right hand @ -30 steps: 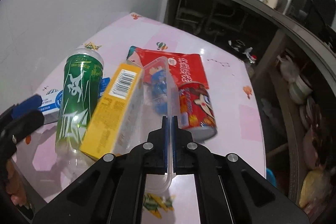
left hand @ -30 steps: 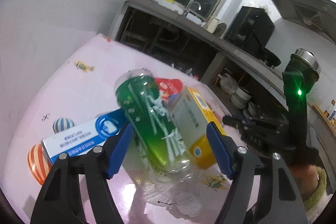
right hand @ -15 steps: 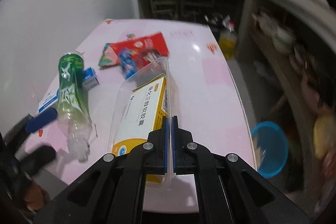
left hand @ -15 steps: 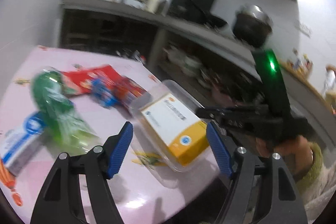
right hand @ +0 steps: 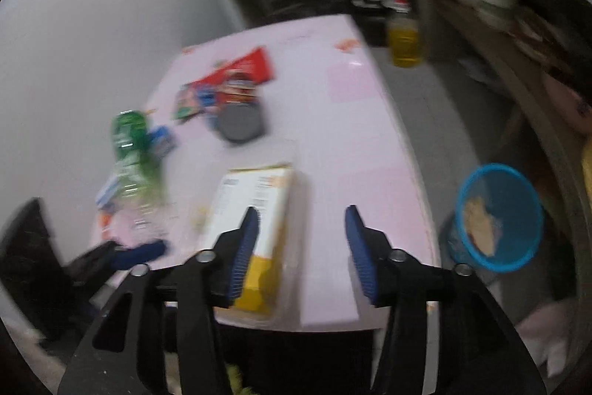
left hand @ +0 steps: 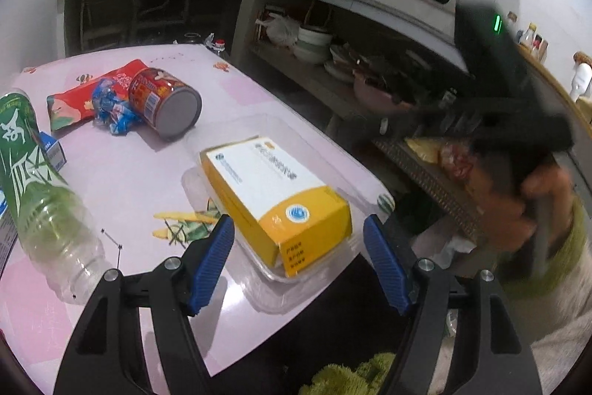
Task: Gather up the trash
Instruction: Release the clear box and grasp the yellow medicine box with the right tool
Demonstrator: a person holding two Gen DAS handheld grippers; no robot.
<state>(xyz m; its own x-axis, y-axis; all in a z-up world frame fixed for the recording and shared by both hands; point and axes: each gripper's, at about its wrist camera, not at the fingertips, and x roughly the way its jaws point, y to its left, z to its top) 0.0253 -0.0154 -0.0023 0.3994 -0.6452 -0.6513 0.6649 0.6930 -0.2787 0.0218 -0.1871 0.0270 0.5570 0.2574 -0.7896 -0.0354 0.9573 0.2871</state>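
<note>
A clear plastic tray (left hand: 281, 287) lies at the near edge of the pink table (left hand: 140, 180) with a yellow and white box (left hand: 273, 195) in it. The box also shows in the right wrist view (right hand: 255, 206). My left gripper (left hand: 298, 261) is open just in front of the box. My right gripper (right hand: 299, 247) is open and empty above the table's near edge, off the tray. A green plastic bottle (left hand: 33, 180), a red can (left hand: 166, 102), a red snack bag (left hand: 74, 99) and blue wrappers (left hand: 111, 110) lie further back.
A blue bin (right hand: 499, 217) with some trash stands on the floor right of the table. A yellow oil bottle (right hand: 403, 39) stands on the floor beyond. Kitchen shelves with bowls (left hand: 310, 43) run along the right. A wall is on the left.
My right gripper has let go of the clear tray and opened, pulling back. The tray with the box now rests on the table. My left gripper stays open and has turned toward the box.
</note>
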